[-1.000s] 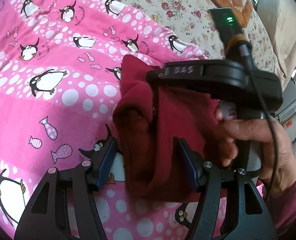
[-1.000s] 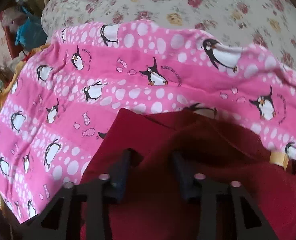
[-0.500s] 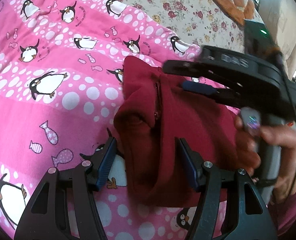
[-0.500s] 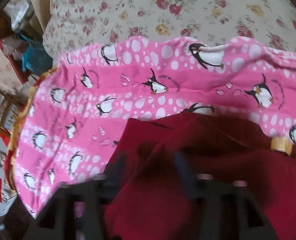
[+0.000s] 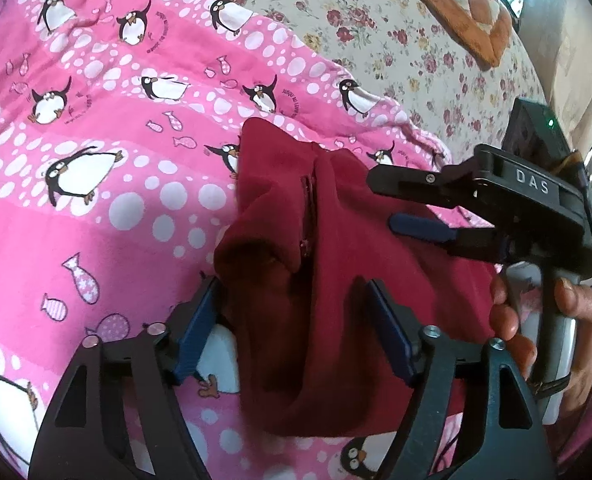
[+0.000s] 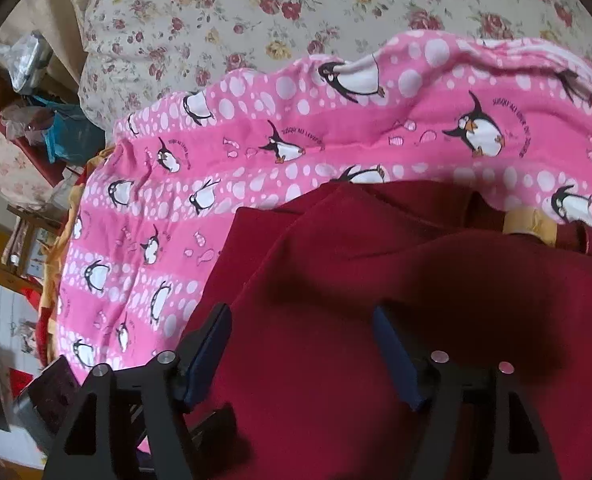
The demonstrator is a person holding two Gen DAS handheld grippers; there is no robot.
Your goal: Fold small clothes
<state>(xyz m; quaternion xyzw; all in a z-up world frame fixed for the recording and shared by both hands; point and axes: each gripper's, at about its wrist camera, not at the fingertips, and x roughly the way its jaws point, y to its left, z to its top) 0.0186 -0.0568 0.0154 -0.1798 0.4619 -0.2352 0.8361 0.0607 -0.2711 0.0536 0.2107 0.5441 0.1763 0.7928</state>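
While the bed (image 5: 396, 20) and its pink blanket (image 5: 96, 208) look as they did a second ago, the red garment (image 5: 308, 280) on the blanket has been let go at both ends. A second ago the right hand-held gripper (image 5: 380, 204) was nipped into the cloth; now it has drawn off to the side, jaws opening with nothing between them. The left hand-held gripper (image 5: 292, 328) straddles the near bunched end, jaws opening too, its pads (image 5: 388, 332) standing off the cloth. I judge a fold has just been laid down. The garment lies lumpy, zip (image 5: 306, 216) showing, so it probably needs another fold or some smoothing.
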